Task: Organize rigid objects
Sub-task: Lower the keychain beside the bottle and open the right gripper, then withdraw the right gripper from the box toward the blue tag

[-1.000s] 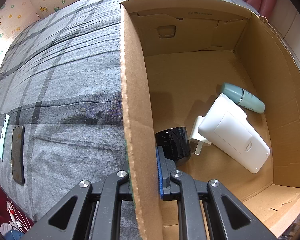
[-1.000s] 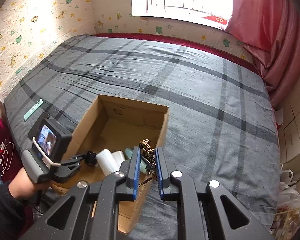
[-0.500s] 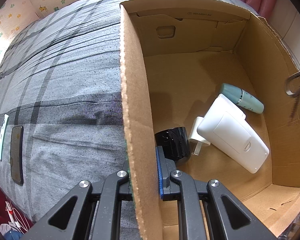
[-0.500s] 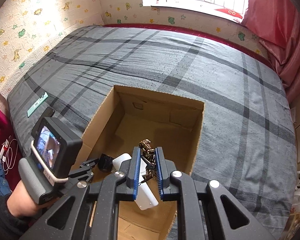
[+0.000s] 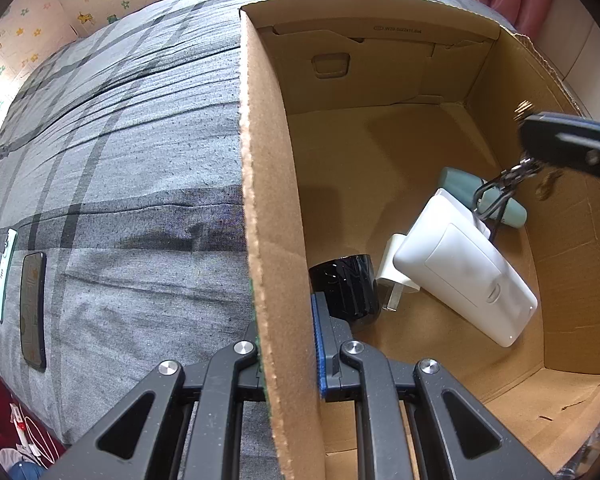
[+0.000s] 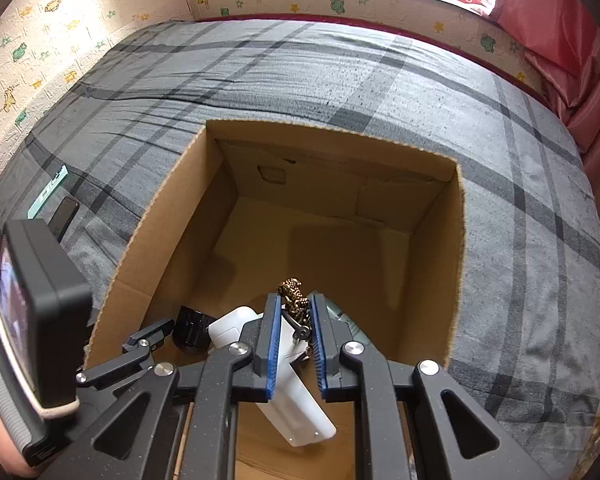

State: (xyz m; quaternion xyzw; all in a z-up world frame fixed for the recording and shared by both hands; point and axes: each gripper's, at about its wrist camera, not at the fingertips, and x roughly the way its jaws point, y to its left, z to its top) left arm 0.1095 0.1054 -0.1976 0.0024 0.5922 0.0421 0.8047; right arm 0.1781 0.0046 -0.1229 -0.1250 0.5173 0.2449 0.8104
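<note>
Right wrist view looks down on the grey plaid bed (image 6: 340, 72), where the open cardboard box (image 6: 456, 248) fills the middle of the frame. Its floor already holds, toward 7 o'clock, a long white case (image 6: 296, 412), a black cylinder (image 6: 190, 330) by the near-left wall, a white plug adapter (image 5: 392, 264) between those two, and a teal tube (image 5: 456, 186) behind the case. So most of the sorting looks done. The left gripper (image 5: 286, 340) is pressed onto the box's left wall, one finger outside and one inside, apparently steadying it. The right gripper (image 6: 294, 320) hangs over the box interior, pinching a small bead-and-metal keychain (image 6: 292, 296) between its blue pads; its metal clip (image 5: 496, 196) dangles above the case and tube. What seems left is to lower and let go of this piece. At 9 o'clock on the bed lie a dark phone (image 5: 33, 312) and a pale green card (image 5: 5, 272), outside the box; whether they belong to the task I cannot tell.
</note>
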